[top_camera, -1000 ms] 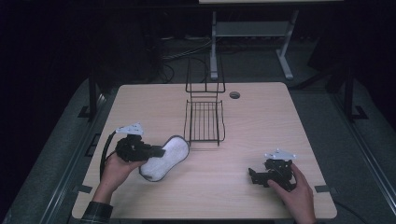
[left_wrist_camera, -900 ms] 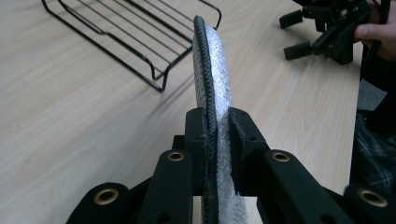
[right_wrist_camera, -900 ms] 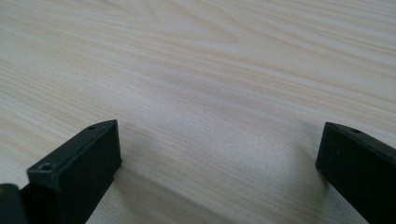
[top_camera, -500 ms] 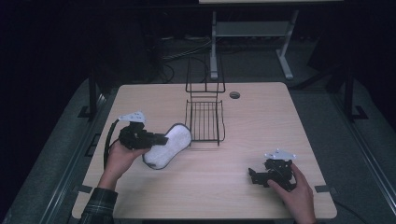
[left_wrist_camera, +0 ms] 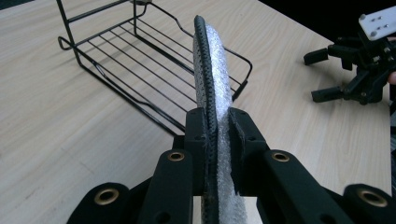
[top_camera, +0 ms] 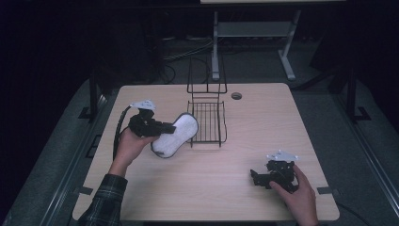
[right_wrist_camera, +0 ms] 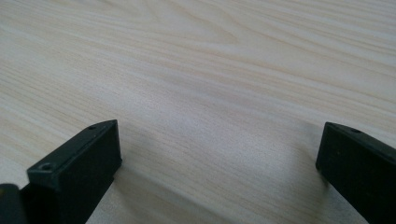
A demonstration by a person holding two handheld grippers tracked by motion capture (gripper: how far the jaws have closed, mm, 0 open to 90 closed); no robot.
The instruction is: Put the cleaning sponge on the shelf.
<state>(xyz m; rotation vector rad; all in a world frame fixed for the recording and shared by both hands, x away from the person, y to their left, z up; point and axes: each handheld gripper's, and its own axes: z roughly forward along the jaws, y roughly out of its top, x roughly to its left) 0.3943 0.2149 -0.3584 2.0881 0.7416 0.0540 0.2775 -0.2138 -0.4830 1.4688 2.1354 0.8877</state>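
Note:
A white, peanut-shaped padded insole (top_camera: 178, 135) with a dark rim is lifted off the table, held edge-on in my left gripper (top_camera: 170, 128), which is shut on its near end. In the left gripper view the insole (left_wrist_camera: 211, 70) stands upright between the jaws of the left gripper (left_wrist_camera: 217, 135), its far end over the front edge of the black wire rack (left_wrist_camera: 140, 60). That rack (top_camera: 207, 121) sits at the table's middle back, just right of the insole. My right gripper (top_camera: 258, 178) rests open at the front right with bare wood between the jaws of the right gripper (right_wrist_camera: 219, 154).
The wooden table (top_camera: 268, 127) has a round cable hole (top_camera: 236, 96) behind the rack. The rack's tall wire back (top_camera: 207, 75) rises at its far side. The right gripper (left_wrist_camera: 329, 74) is also visible far off in the left gripper view.
My left gripper has carried the insole up and to the right, closer to the wire rack. The right gripper has stayed put.

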